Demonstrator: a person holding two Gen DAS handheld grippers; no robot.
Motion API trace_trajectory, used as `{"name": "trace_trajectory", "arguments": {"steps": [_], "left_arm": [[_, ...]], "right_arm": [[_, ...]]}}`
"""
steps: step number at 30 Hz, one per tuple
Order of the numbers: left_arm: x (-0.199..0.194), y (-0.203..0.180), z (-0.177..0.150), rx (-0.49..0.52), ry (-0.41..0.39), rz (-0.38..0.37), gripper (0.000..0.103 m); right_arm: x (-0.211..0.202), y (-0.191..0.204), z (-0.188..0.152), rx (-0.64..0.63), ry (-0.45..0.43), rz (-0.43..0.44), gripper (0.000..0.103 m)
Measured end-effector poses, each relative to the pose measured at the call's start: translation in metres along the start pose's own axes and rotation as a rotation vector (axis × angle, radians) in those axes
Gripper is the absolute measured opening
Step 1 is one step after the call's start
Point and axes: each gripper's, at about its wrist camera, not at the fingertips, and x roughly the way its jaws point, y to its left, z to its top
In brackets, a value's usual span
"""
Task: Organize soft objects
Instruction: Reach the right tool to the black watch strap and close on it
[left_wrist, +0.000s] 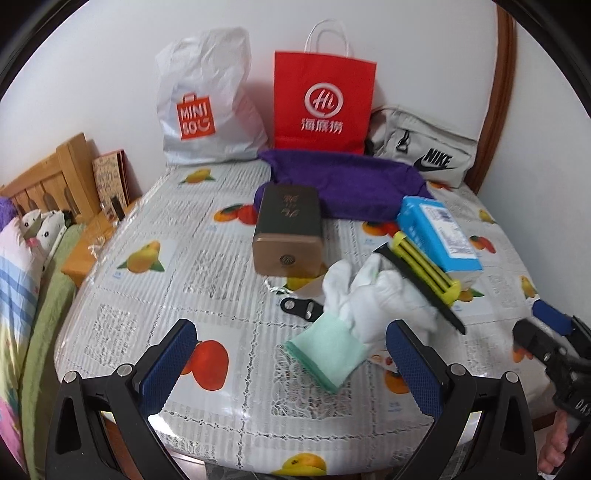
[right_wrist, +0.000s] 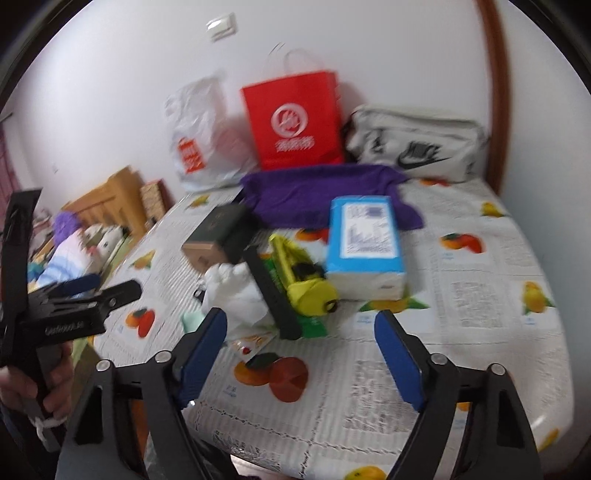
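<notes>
A white glove (left_wrist: 373, 295) with a pale green cuff (left_wrist: 325, 354) lies crumpled on the table, partly under a black comb-like bar (left_wrist: 421, 291). My left gripper (left_wrist: 291, 354) is open just in front of it. The cuff shows in the gap between the blue pads (left_wrist: 173, 362), and neither pad presses on it. A purple cloth (left_wrist: 347, 184) lies folded at the back. My right gripper (right_wrist: 303, 350) is open over bare tablecloth, with nothing between its fingers. The glove (right_wrist: 232, 291) is ahead to its left and the purple cloth (right_wrist: 317, 195) is farther back. This view is blurred.
On the fruit-print tablecloth (left_wrist: 155, 266) are a brown box (left_wrist: 288, 229), a blue tissue box (left_wrist: 439, 229) and a yellow object (left_wrist: 424, 266). A white bag (left_wrist: 207, 103), a red paper bag (left_wrist: 325, 99) and a grey Nike bag (left_wrist: 424, 151) line the wall. A bed (left_wrist: 22, 280) is at the left.
</notes>
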Motion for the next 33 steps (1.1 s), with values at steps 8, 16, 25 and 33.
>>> {"name": "trace_trajectory", "arguments": {"steps": [8, 16, 25, 33], "left_arm": [[0.040, 0.011, -0.006, -0.019, 0.061, -0.036, 0.103], [0.060, 0.021, -0.007, -0.044, 0.090, -0.066, 0.103], [0.073, 0.026, -0.006, -0.062, 0.118, -0.073, 0.103], [0.076, 0.027, -0.009, -0.062, 0.126, -0.067, 0.103]], "right_arm": [[0.055, 0.004, -0.001, -0.073, 0.114, 0.119, 0.063], [0.095, 0.001, 0.002, -0.093, 0.212, 0.157, 0.052], [0.091, 0.002, 0.001, -0.082, 0.206, 0.244, 0.020], [0.064, -0.011, -0.007, -0.062, 0.160, 0.218, 0.020]]}}
